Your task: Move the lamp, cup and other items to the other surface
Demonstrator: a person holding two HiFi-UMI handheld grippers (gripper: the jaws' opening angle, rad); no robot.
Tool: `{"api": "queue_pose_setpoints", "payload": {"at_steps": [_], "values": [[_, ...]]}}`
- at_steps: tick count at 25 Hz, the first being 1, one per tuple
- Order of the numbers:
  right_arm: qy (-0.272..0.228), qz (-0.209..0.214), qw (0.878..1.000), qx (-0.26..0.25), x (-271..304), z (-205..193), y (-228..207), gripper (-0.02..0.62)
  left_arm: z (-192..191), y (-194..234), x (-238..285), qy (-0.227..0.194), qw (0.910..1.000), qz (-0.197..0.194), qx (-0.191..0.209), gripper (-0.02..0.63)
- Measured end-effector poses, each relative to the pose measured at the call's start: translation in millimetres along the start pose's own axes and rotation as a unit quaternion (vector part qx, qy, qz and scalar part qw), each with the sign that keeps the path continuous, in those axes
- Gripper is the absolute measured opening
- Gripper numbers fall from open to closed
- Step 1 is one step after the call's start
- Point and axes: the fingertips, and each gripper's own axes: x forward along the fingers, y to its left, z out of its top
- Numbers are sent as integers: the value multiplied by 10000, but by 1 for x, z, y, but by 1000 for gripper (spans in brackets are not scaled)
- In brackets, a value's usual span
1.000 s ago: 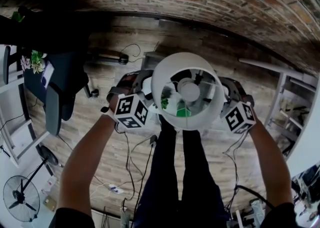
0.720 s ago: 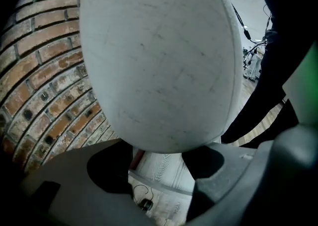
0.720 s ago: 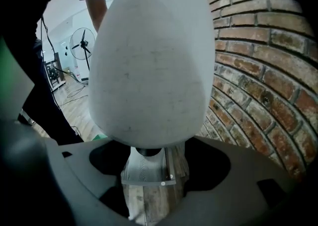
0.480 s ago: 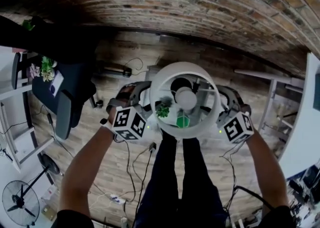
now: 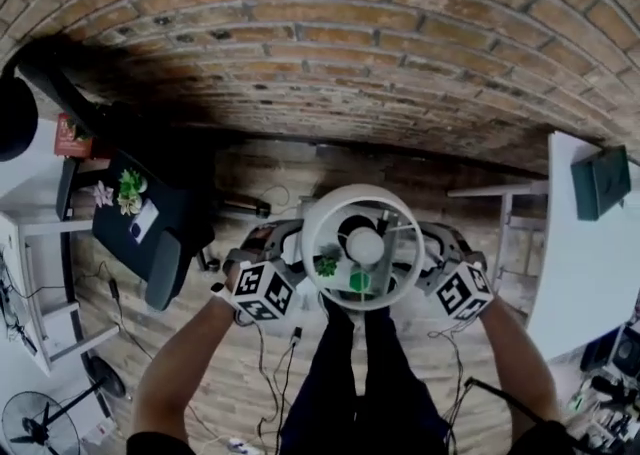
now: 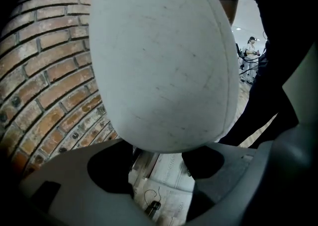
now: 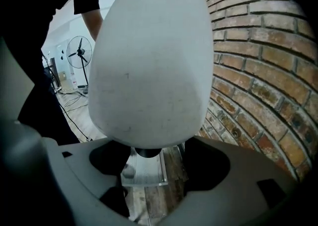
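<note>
The lamp (image 5: 362, 194), judged light with a thin, easily dented shade, is cradled at opposite sides by the wide-spread left gripper (image 5: 286, 253) and right gripper (image 5: 432, 255).

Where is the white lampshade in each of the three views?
Head view: lampshade at centre, seen from above, looking down into it.
Left gripper view: it fills the upper middle, above the jaws.
Right gripper view: it fills the upper middle, above the jaws.
Shared landmark: brick wall, left in the left gripper view, right in the right gripper view.
</note>
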Motion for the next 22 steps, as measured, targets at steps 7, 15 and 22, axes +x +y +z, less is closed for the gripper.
{"api": "queue_pose_setpoints", "payload": {"at_steps": [7,15,22], "values": [[0,-135,9999,-5,-69,47,14,345,60,-8,-68,-127,9998,-61,149,301],[-7,-443,9989,168,-136,93,33,344,117,-17,-132,-283,9985,-116,458,301],[-63,-865,9956,355,-199,115,32,343,176,-19,-157,-695,9943,-269,767,301]]}}
